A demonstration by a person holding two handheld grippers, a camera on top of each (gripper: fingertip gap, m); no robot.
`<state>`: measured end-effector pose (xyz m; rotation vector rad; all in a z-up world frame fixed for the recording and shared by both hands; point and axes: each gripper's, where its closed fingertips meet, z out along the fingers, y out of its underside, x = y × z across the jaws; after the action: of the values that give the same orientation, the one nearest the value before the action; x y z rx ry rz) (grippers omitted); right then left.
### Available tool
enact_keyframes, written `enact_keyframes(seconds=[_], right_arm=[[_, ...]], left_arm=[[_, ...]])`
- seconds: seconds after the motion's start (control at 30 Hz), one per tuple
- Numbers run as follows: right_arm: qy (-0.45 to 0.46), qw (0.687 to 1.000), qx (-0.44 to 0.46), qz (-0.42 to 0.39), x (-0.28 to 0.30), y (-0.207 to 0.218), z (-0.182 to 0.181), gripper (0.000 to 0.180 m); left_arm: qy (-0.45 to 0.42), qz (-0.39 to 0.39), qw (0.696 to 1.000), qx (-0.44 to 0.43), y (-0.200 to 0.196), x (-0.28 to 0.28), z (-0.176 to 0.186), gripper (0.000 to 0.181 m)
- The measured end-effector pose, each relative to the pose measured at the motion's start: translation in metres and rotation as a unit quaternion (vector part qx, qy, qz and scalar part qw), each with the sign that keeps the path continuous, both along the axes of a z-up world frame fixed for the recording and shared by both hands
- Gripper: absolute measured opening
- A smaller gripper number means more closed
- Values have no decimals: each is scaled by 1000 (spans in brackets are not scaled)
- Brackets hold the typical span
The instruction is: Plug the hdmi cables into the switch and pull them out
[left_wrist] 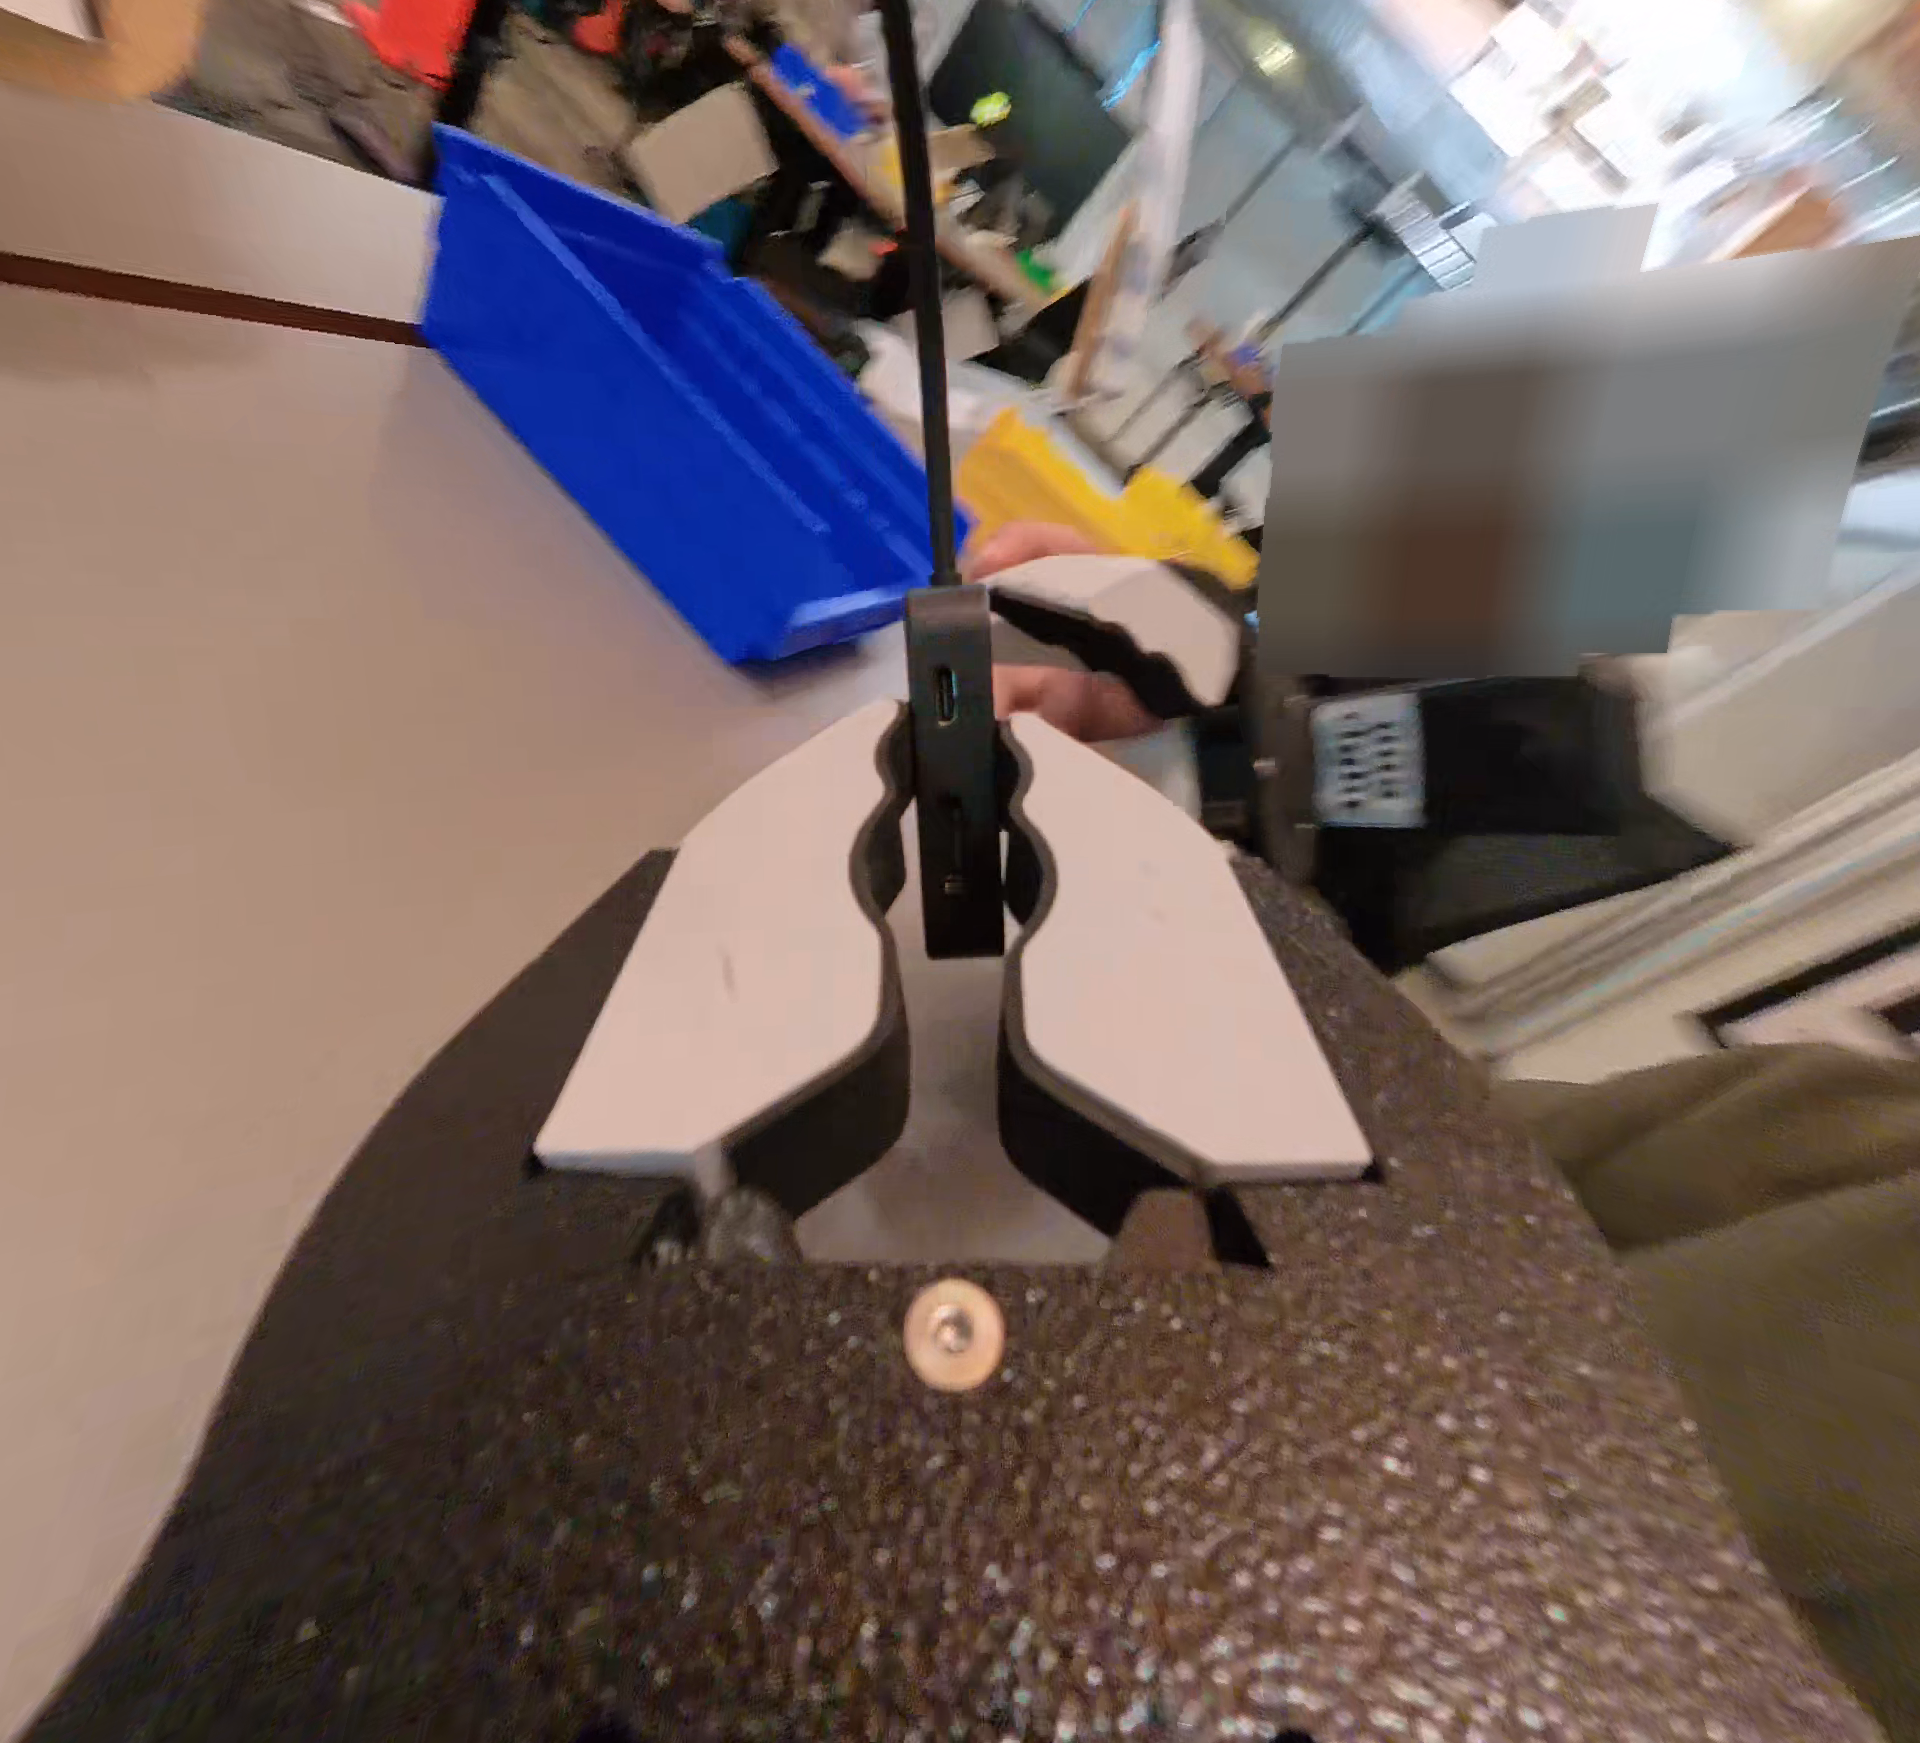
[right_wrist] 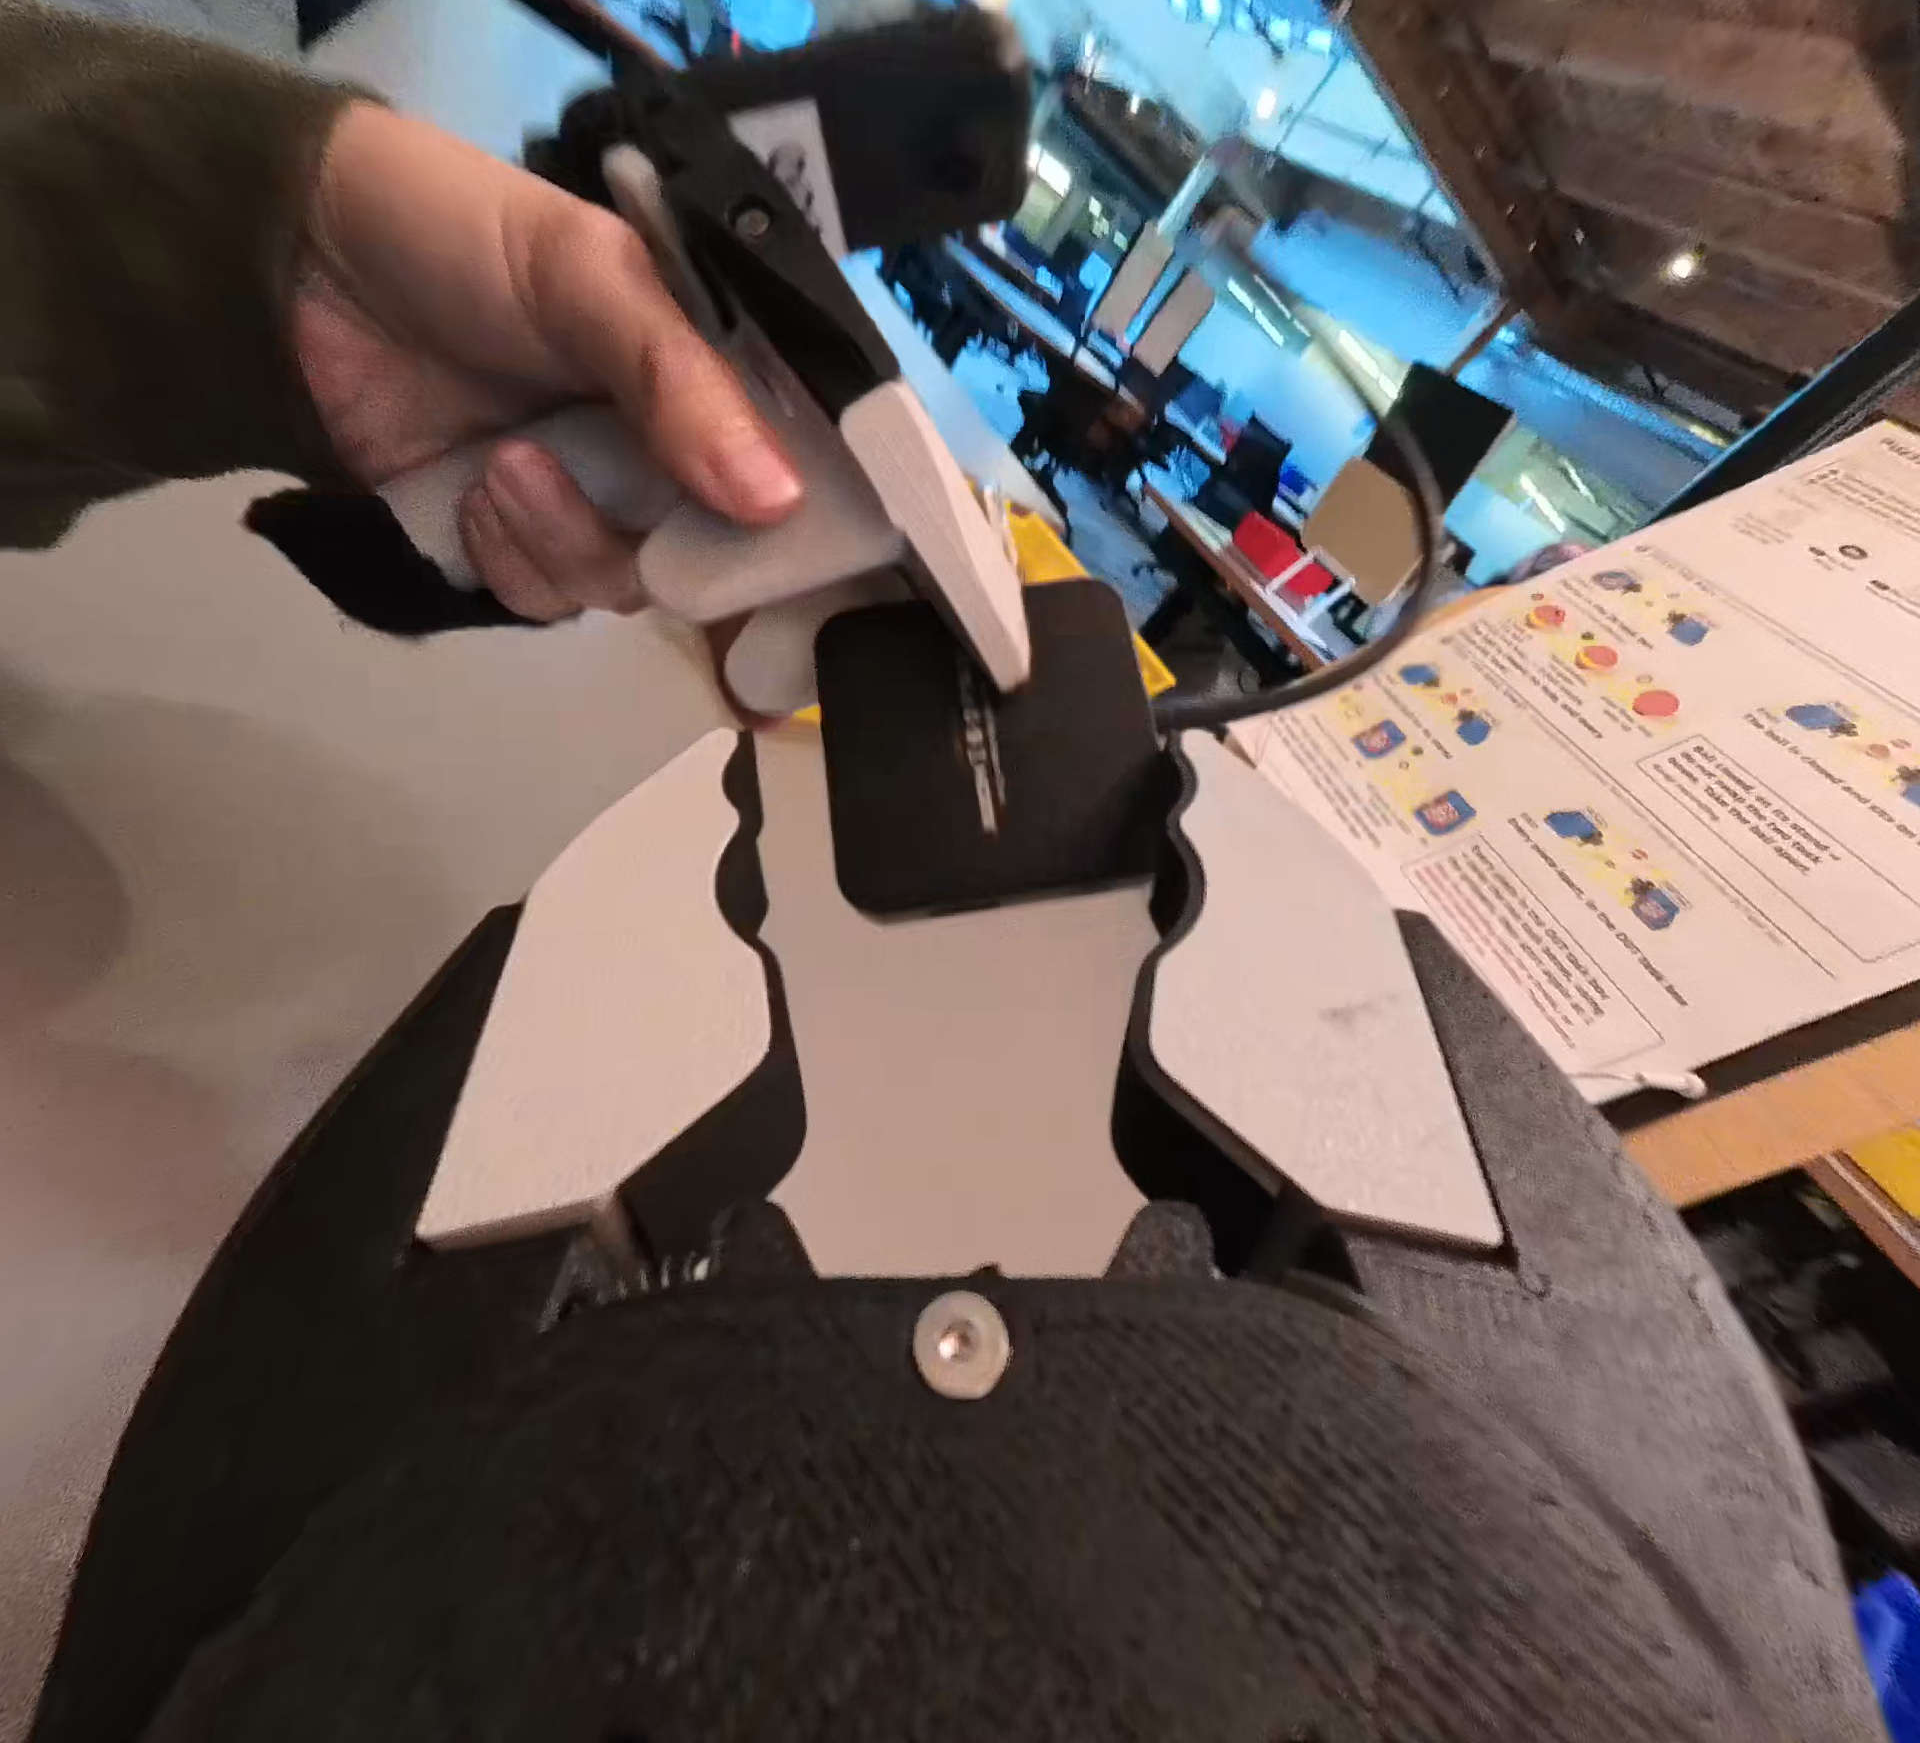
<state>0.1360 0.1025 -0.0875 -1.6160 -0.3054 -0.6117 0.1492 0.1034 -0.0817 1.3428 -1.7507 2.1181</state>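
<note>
- Left gripper point(left_wrist: 954, 763) is clenching the switch point(left_wrist: 958, 784) edge-on between its pads, so the narrow port side is facing the left wrist camera.
- The switch's own black cable point(left_wrist: 914, 218) is running straight out ahead of the left gripper's tips, off the far end of the body.
- Judgement: the thin-edge pinch is keeping the port faces clear for a plug.
- Right gripper point(right_wrist: 961, 820) is standing wide, fingers spread either side of the switch point(right_wrist: 987, 758). Its flat black face is sitting between them.
- Right-side pad point(right_wrist: 1179, 820) looks touching or nearly touching the switch edge; the other pad is clearly apart. Reading it as released, gripping nothing.
- In the right wrist view the left gripper point(right_wrist: 997, 644) is coming in from ahead and above, held by a hand point(right_wrist: 499, 363), one grey finger lying over the switch face.
- No HDMI plug is showing in either gripper, and I can't see any plug seated in the switch.
- Judgement: the switch is being steadied in the air above the table point(left_wrist: 260, 654), with plugging not yet started or cables already out; can't tell which.
- Blue bin point(left_wrist: 665, 415) is sitting on the table ahead-left of the left gripper; a printed sheet point(right_wrist: 1621, 758) is lying right of the right gripper.
- Risk, my read: the grip on the thin edges could let the switch twist under insertion force.
</note>
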Motion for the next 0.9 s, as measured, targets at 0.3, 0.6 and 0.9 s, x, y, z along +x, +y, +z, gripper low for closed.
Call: enact_keyframes(seconds=[0.3,0.6,0.9], right_arm=[[73,975,178,112,-14,-8,23,74],[121,968,175,130,-8,-8,8,73],[120,975,140,121,-5,-4,-4,72]], left_arm=[[80,-121,969,-200,-13,-18,12,14],[117,-103,972,-175,-12,-14,-4,14],[145,-89,970,-176,-8,-12,-10,14]])
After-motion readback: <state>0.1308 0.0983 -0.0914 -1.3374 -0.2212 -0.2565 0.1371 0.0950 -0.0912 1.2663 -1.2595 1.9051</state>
